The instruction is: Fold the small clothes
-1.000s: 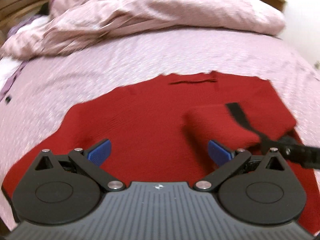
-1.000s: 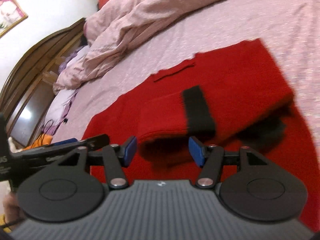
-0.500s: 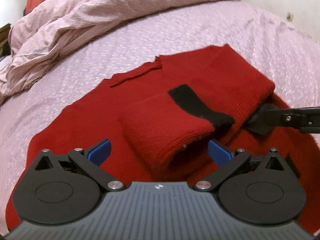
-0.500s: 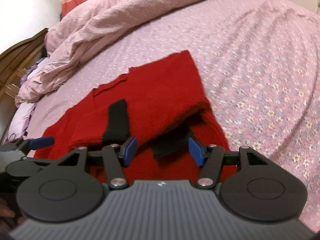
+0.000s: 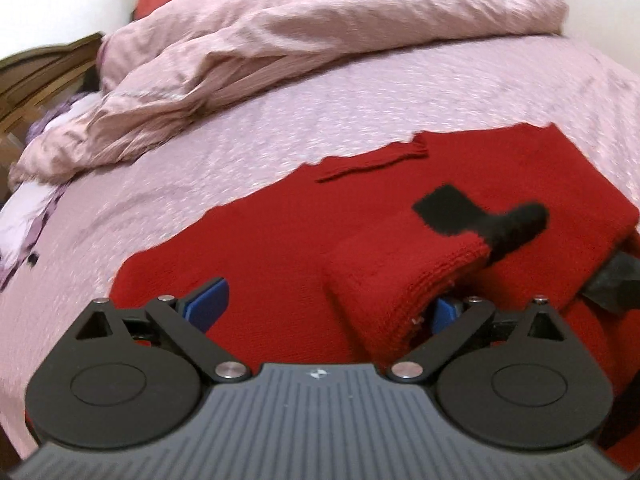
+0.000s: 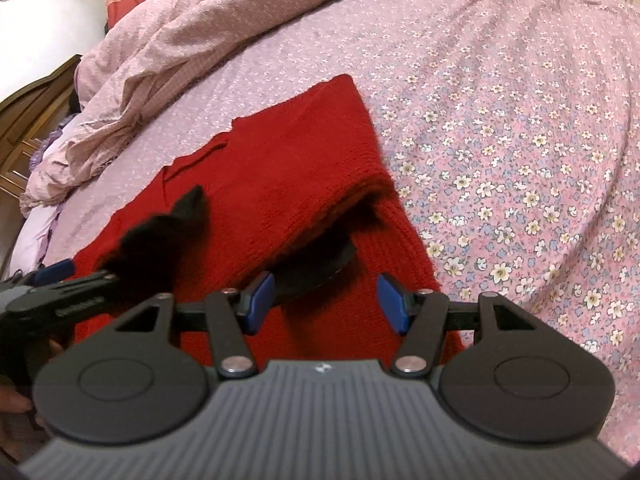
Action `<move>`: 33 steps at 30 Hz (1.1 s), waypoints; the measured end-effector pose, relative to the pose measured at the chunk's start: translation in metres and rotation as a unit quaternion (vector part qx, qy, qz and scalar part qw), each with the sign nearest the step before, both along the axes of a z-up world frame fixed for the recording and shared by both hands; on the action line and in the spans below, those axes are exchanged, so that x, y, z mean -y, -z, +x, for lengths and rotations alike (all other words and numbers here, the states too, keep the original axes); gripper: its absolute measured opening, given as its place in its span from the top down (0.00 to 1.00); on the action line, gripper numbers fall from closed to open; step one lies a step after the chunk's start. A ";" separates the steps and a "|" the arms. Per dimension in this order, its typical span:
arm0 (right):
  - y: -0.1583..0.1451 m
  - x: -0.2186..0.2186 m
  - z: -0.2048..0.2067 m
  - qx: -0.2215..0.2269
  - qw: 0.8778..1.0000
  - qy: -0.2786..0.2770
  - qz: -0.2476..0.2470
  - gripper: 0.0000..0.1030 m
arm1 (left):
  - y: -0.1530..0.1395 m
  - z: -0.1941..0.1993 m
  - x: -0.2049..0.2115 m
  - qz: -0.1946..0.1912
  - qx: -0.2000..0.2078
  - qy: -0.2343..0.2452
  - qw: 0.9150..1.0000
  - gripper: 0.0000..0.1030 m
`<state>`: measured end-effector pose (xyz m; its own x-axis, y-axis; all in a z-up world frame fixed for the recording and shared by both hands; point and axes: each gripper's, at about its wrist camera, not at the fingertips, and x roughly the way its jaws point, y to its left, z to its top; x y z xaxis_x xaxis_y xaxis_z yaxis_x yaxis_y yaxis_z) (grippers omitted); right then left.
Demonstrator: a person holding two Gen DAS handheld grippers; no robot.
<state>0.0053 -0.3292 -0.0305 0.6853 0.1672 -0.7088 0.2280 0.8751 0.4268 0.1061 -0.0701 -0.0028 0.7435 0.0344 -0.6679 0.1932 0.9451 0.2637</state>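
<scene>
A red knitted sweater point(image 5: 280, 248) is spread on the bed point(image 6: 500, 100), with both sleeves folded in over the body. The left tongs point(image 5: 326, 306) are held wide open just above it: the folded sleeve with the black cuff point(image 5: 404, 280) is draped between the blue pads, its edge lying against the right-hand pad, while the left-hand pad point(image 5: 208, 302) is clear of the knit; nothing is clamped. The right tongs point(image 6: 326, 300) are held about half open over the sweater's near edge, nothing gripped; a second black cuff point(image 6: 320, 264) is seen just ahead of the left-hand pad point(image 6: 258, 300). A rumpled pink quilt point(image 5: 320, 40) is heaped well beyond both tongs
</scene>
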 end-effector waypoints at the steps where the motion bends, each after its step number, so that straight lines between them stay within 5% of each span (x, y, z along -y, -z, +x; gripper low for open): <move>1: 0.000 0.000 0.000 -0.001 1.000 -0.001 -0.002 0.41 | -0.001 0.000 -0.005 -0.003 0.000 -0.007 1.000 0.03; 26: -0.007 -0.006 0.006 -0.004 0.999 -0.006 -0.035 0.41 | 0.022 -0.017 -0.108 -0.108 -0.041 -0.080 0.990 0.04; 33: -0.020 -0.004 0.017 0.008 0.997 -0.009 -0.074 0.41 | 0.031 -0.010 -0.117 -0.134 -0.055 -0.085 0.986 0.36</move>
